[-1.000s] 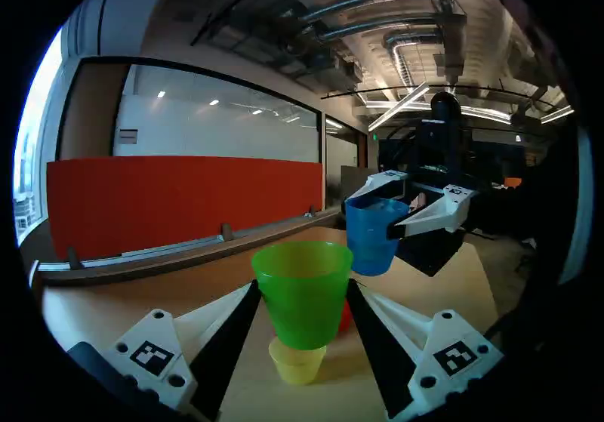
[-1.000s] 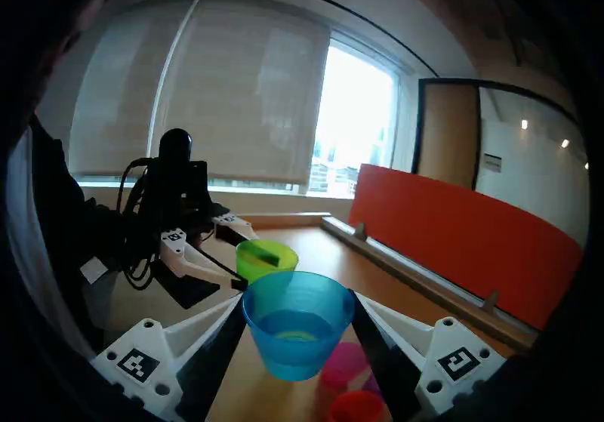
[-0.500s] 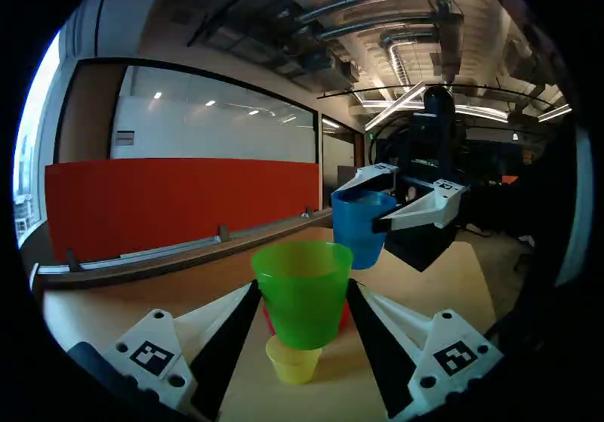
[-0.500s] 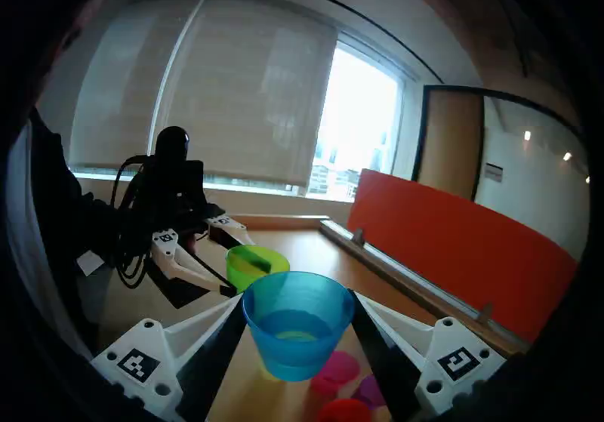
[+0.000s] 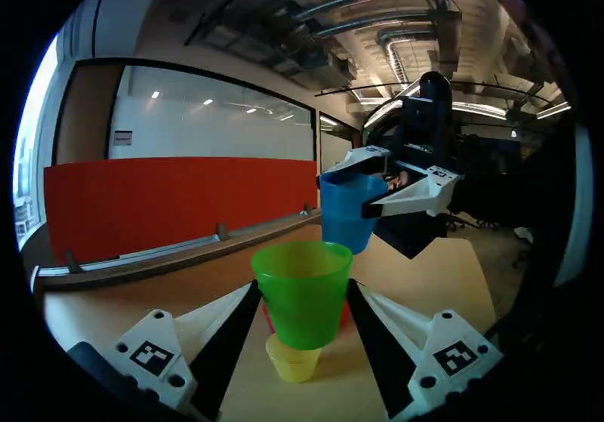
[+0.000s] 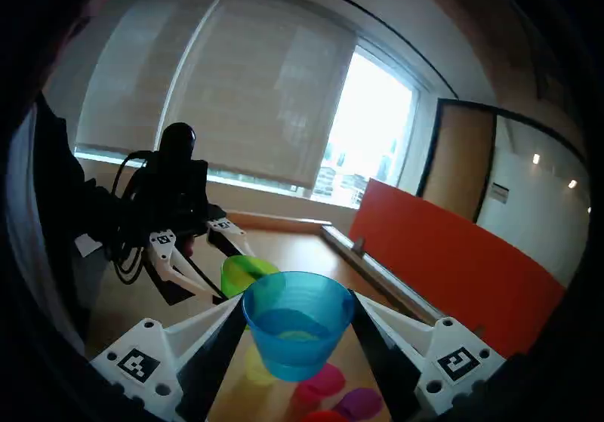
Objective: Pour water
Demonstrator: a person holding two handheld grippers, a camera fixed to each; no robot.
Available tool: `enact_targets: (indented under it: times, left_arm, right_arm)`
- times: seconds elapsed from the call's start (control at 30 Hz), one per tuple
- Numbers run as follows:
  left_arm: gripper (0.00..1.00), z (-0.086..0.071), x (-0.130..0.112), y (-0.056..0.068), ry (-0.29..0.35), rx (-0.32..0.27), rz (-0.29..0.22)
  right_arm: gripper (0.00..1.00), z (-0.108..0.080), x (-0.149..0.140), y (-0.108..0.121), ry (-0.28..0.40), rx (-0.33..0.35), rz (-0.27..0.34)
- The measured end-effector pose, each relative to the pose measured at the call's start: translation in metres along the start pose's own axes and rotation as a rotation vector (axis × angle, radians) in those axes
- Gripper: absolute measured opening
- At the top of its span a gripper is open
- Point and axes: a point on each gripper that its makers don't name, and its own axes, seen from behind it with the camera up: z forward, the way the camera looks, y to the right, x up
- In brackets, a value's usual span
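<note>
Frame centre, the left claw (image 5: 303, 292) clamps the green cup (image 5: 302, 312) above the desk (image 5: 438, 278). Upper right, the right claw (image 5: 346, 194) grips the filled blue cup (image 5: 343, 222): bring its rim over the green mouth, then tip slowly.

Left gripper (image 5: 302, 290): fingers clamped on both sides of green cup (image 5: 302, 309), pointing forward, roughly level. Right gripper (image 6: 298, 305): fingers pressed on blue cup (image 6: 297, 339), cup upright. In left gripper view, right gripper held higher, beyond left fingertips. Dark sleeve (image 6: 79, 211) behind left gripper.
</note>
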Motion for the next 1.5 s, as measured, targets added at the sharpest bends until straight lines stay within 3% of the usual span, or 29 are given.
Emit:
enact_targets:
  times: [0.6, 1.5]
  left_arm:
    - [0.82, 0.002, 0.001, -0.005, -0.005, 0.006, -0.015]
    - [0.82, 0.001, 0.008, -0.012, -0.003, 0.041, -0.011]
  right_arm:
    - [0.93, 0.012, 0.019, 0.012, -0.021, 0.012, -0.137]
    - [0.93, 0.029, 0.039, 0.023, -0.040, 0.032, -0.291]
